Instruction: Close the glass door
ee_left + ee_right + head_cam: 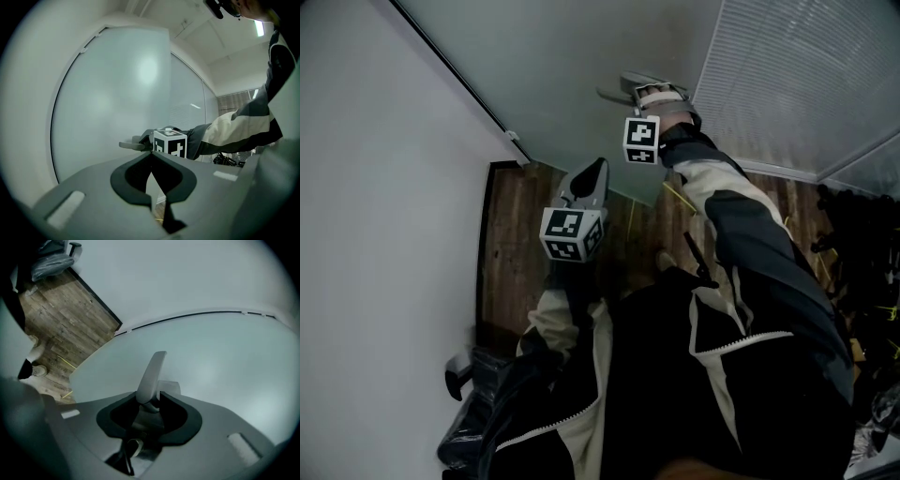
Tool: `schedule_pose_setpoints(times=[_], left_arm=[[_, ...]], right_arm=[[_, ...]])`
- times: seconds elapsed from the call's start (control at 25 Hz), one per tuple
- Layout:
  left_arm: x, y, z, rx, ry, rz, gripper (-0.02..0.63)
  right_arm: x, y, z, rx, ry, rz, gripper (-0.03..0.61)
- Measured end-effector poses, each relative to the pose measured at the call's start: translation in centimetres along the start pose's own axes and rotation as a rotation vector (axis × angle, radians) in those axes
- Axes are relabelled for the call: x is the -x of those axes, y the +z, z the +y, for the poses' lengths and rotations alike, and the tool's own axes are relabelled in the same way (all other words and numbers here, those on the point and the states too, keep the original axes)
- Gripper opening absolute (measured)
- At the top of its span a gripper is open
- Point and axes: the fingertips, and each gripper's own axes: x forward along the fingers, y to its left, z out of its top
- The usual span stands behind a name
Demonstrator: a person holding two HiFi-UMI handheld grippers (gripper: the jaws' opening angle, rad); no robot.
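Right arm stretched forward, sleeve straight. Right gripper points slightly downward, jaws clamped on a door handle. Left arm bent close to the torso. Left gripper held level, jaws together, nothing between them.

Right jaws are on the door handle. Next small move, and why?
Probably swing the glass door a little toward the dark frame strip with the right gripper. Its jaws are clamped on the lever handle, and wood floor shows past the door's free edge, so the door looks not fully shut. The left gripper is shut and empty, clear of the door.
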Motion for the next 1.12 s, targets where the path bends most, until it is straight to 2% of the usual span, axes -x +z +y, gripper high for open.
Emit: schedule_pose_setpoints(times=[0.24, 0.56, 0.72, 1.12], left_arm=[[-4.1, 1.5, 0.5, 0.032, 0.028, -0.023, 0.006], [-9.5, 3.4, -0.6, -0.006, 0.039, -0.031, 0.006], [-10.2, 3.2, -0.5, -0.023, 0.051, -0.023, 0.006], [-9.8, 1.4, 1.6, 0.028, 0.144, 0.013, 0.006]], right_arm=[[-4.9, -2.7, -1.6, -0.012, -0.016, 0.014, 0.14], [-11.6, -6.5, -4.1, -0.023, -0.011, 0.039, 0.138], [-14.4, -7.4, -5.4, -0.029, -0.007, 0.061, 0.126], [-19.5, -9.7, -7.7, -0.071, 0.009, 0.081, 0.122]])
